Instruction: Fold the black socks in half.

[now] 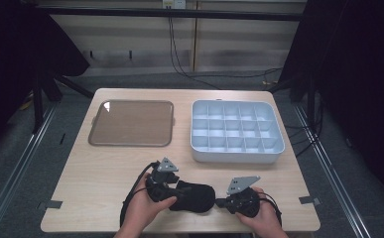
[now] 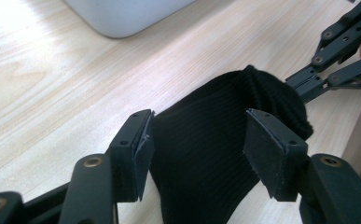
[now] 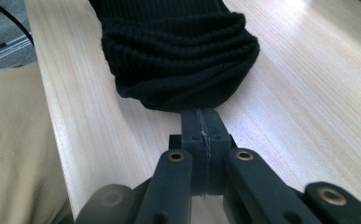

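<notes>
A black ribbed knit sock (image 1: 194, 196) lies bunched on the wooden table near its front edge, between my two grippers. My left gripper (image 1: 178, 190) comes at it from the left. In the left gripper view its jaws (image 2: 202, 140) stand apart on either side of the sock (image 2: 206, 158), which lies flat and unsqueezed between the pads. My right gripper (image 1: 218, 202) is shut, with its tip against the sock's rolled end (image 3: 178, 51). In the right gripper view the closed jaws (image 3: 201, 114) meet the fabric's lower edge; whether they pinch any fabric I cannot tell.
A brown flat tray (image 1: 96, 124) sits at the back left of the table. At the back right stands a pale grey box (image 1: 236, 157) divided into several compartments, its corner close to the left gripper (image 2: 122, 16). The table's front edge runs just under both hands.
</notes>
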The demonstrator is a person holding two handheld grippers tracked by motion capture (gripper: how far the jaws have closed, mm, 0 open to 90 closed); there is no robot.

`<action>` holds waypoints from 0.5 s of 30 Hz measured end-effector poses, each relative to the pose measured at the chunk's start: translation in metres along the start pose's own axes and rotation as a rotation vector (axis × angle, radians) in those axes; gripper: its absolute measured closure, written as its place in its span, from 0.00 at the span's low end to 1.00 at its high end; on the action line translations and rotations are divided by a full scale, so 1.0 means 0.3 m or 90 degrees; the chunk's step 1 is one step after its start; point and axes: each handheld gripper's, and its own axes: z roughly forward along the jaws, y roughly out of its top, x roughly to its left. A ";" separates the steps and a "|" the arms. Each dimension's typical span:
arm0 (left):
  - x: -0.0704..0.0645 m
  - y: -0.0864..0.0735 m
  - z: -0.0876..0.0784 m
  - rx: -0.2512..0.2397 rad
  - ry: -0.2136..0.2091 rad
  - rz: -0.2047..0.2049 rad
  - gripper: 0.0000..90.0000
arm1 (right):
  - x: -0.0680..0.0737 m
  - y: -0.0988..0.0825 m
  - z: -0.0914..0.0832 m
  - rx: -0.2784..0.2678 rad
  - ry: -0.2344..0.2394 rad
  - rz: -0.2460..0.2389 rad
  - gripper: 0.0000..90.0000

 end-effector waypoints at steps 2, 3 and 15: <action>0.004 -0.005 0.004 0.001 0.002 -0.004 0.47 | 0.000 0.000 0.000 -0.001 -0.001 0.000 1.00; 0.007 -0.006 0.005 0.002 0.002 -0.004 0.47 | 0.000 0.000 0.000 -0.001 -0.001 0.000 1.00; 0.041 -0.045 0.025 0.030 0.016 -0.021 0.46 | 0.001 0.000 0.001 -0.002 0.000 -0.001 1.00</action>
